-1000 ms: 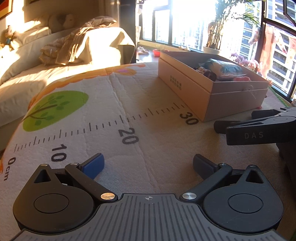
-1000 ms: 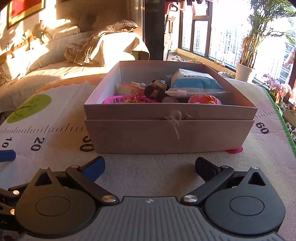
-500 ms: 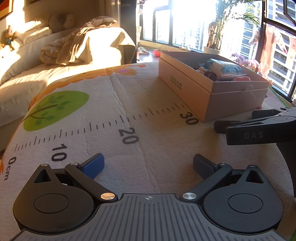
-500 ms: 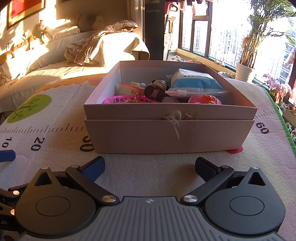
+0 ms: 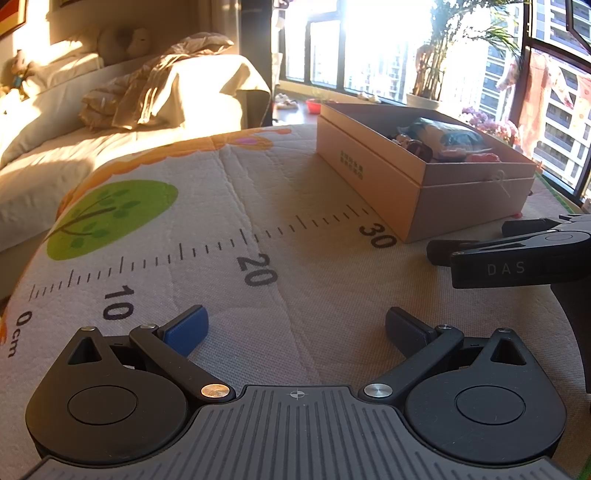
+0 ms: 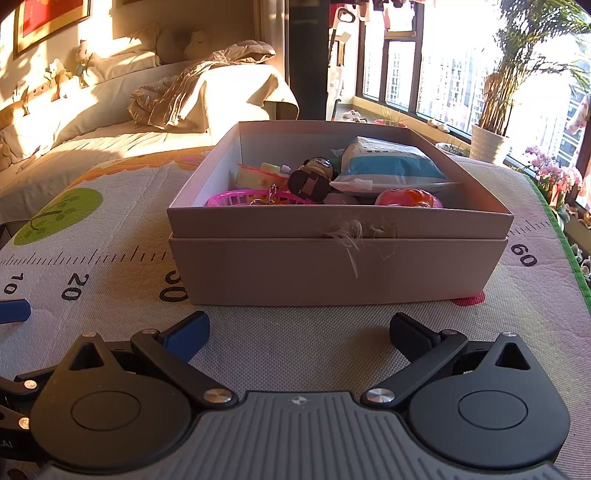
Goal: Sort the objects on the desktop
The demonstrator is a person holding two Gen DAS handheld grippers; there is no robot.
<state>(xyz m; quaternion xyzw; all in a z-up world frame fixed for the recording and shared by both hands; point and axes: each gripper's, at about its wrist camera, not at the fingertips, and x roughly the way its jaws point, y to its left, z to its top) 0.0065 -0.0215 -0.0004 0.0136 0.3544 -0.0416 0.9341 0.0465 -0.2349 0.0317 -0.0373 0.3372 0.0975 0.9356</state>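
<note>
Sunlit bedroom w/ low warm light: a quilted play mat (image 5: pixel 280 206) covers the desk, printed w/ a ruler scale (0cm, 10, 20, 30, on to 60 in the right wrist view), a green tree patch (image 5: pixel 110 218) at the left and a green border at the far right. Behind it a bed (image 6: pixel 92 122) w/ crumpled bedding, soft toys along the headboard, a framed picture (image 6: pixel 51 18) on the wall; big windows w/ tower blocks outside, a potted plant (image 6: pixel 491 140) and pink flowers (image 6: pixel 550 173) on the sill. The open cardboard box (image 6: pixel 340 269) sits on the mat from approx the 30 mark rightwards, a frayed twine tuft on its near wall; inside are a pink basket (image 6: pixel 251 199), a blue-and-white packet (image 6: pixel 388 166), a dark round toy (image 6: pixel 314 181), a yellow item (image 6: pixel 255 173) and an orange-pink ball (image 6: pixel 410 197). Right claw (image 6: pixel 299 332) is low over the mat, fingers spread wide, nothing btwn them, the box straight ahead and near the fingertips. Left claw (image 5: pixel 295 328) is likewise spread and empty, over bare mat around the 10–20 marks, box well ahead to its right, w/ the right claw's black body just beside it
</note>
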